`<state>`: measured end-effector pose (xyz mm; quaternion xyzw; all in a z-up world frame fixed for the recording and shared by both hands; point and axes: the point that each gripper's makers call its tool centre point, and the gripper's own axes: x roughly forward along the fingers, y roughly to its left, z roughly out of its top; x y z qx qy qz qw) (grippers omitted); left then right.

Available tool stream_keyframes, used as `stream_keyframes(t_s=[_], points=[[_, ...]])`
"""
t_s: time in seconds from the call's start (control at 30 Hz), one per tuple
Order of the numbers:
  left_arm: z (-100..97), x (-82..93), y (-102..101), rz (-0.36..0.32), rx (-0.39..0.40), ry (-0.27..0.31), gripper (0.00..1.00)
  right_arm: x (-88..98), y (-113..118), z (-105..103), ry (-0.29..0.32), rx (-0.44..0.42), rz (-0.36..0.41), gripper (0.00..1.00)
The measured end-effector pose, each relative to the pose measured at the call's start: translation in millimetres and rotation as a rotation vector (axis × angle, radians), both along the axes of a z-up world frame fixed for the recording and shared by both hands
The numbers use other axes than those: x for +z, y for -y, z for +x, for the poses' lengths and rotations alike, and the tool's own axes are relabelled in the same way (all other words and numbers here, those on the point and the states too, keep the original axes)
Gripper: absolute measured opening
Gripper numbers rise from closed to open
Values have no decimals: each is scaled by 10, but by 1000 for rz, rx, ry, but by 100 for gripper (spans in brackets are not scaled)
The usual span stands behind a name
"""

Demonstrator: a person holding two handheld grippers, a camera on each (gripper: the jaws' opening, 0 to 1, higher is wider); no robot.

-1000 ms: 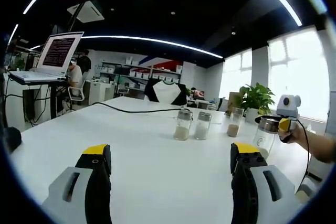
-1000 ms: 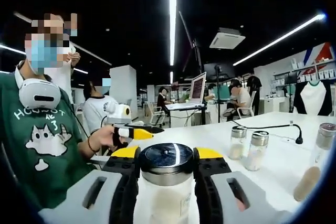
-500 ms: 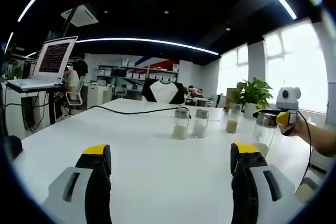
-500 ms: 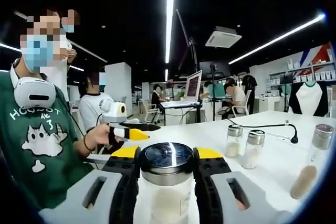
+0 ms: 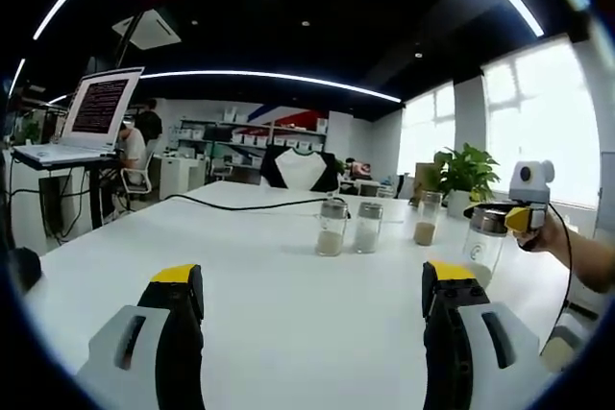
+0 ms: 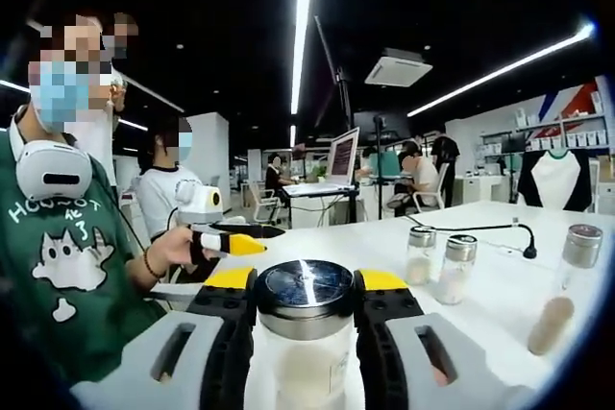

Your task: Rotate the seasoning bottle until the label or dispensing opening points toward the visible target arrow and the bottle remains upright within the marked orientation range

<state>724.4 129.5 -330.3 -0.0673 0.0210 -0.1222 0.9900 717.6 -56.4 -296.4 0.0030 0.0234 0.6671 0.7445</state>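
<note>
A clear seasoning bottle (image 6: 306,352) with a dark metal lid and pale powder inside stands upright between the jaws of my right gripper (image 6: 306,287), which is shut on its neck. In the left gripper view the same bottle (image 5: 483,243) appears at the right above the white table (image 5: 269,276), with the right gripper (image 5: 514,218) on its lid. My left gripper (image 5: 312,285) hovers open over the table with nothing between its jaws. In the right gripper view, the left gripper (image 6: 235,237) sits in the person's hand at the left.
Two small shakers (image 5: 332,228) (image 5: 368,227) and a taller jar with brown powder (image 5: 428,220) stand mid-table. A black cable (image 5: 250,204) runs across the far side. A laptop (image 5: 86,108) sits on a stand at left, a potted plant (image 5: 468,180) at right. A person in a green shirt (image 6: 58,256) is beside the table.
Both views have shifted slightly with the hands. The right gripper still grips the bottle upright; the left gripper stays open.
</note>
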Motion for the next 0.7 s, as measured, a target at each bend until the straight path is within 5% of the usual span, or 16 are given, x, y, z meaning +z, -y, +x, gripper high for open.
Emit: stream_keyframes(t_s=[0.7], points=[[18, -33, 12, 1, -7, -7, 100, -25, -1, 25, -20, -145, -5, 38]])
